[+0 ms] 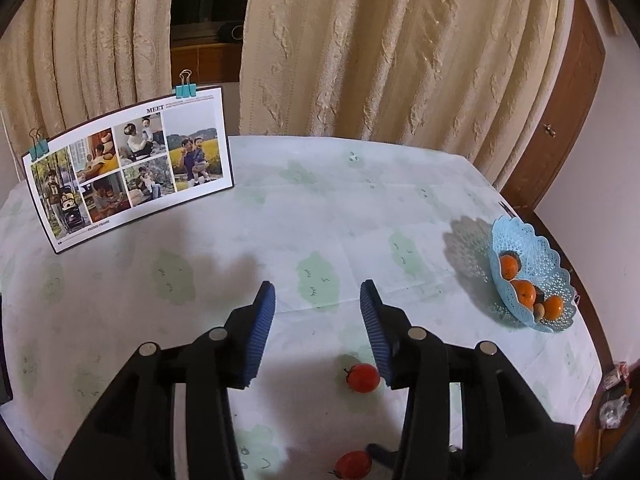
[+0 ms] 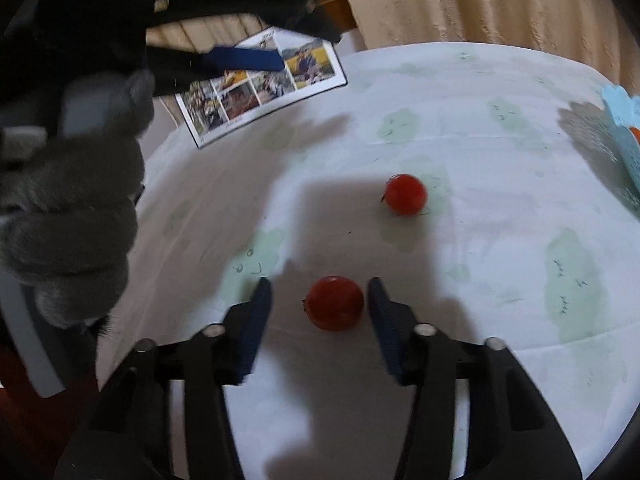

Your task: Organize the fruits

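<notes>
Two small red tomatoes lie on the pale tablecloth. In the right wrist view the near tomato (image 2: 336,303) sits between the blue pads of my right gripper (image 2: 319,286), close to the right pad with a gap on the left; the jaws stand open around it. The far tomato (image 2: 405,194) lies free beyond. In the left wrist view my left gripper (image 1: 318,292) hovers open and empty above the table, with one tomato (image 1: 362,377) below its right finger and the other (image 1: 353,465) at the bottom edge. A light blue lace basket (image 1: 550,258) at the right holds oranges (image 1: 525,293).
A photo board (image 1: 128,172) held by clips stands at the table's back left, with cream curtains behind it. A grey gloved hand (image 2: 72,208) holds the left gripper at the left of the right wrist view. The table's edge runs just behind the basket (image 2: 624,136).
</notes>
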The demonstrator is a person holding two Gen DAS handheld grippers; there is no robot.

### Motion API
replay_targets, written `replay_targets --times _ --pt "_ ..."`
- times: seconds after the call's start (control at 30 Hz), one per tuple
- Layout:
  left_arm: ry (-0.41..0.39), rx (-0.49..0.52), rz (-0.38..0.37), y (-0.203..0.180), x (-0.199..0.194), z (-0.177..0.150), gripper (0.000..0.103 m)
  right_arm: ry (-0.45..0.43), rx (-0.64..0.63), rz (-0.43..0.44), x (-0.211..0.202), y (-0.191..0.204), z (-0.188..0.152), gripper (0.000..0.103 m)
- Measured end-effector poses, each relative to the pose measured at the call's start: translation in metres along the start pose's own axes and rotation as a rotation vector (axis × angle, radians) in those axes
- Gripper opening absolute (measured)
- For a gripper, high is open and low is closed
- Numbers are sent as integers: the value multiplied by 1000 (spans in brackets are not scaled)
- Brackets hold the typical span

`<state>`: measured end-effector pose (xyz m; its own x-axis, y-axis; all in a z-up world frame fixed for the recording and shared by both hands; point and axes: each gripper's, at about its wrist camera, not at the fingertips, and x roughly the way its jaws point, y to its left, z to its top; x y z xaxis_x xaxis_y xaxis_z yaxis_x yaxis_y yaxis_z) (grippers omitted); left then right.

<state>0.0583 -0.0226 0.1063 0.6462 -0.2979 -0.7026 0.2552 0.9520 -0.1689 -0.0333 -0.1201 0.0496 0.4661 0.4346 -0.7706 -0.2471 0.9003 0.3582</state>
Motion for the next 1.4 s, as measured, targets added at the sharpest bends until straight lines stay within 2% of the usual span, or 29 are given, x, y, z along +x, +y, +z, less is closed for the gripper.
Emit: replay_targets --times 0.07,0.1,0.3,0.53,0.9,1.13,1.2,1.4 --pt "1 4 -5 -1 0 0 45 8 -12 -8 3 1 0 31" --pt "3 7 -5 -1 1 0 45 14 -17 -9 5 2 0 30" --pt "30 19 1 -3 11 -4 45 -24 4 -30 -10 -9 -4 30" --pt "74 68 -9 -19 27 -16 45 -106 137 -85 -48 -54 -3 30" --pt "204 158 -16 -40 63 -60 44 -231 271 -159 -100 -106 2 30" --pt "226 171 -18 -41 70 -66 37 -265 290 -176 -115 -117 3 30" --pt "231 173 -19 -41 73 -67 32 -272 292 -180 -115 -118 5 30" --pt "217 181 -13 -43 72 -68 28 -302 307 -196 -126 -124 6 30"
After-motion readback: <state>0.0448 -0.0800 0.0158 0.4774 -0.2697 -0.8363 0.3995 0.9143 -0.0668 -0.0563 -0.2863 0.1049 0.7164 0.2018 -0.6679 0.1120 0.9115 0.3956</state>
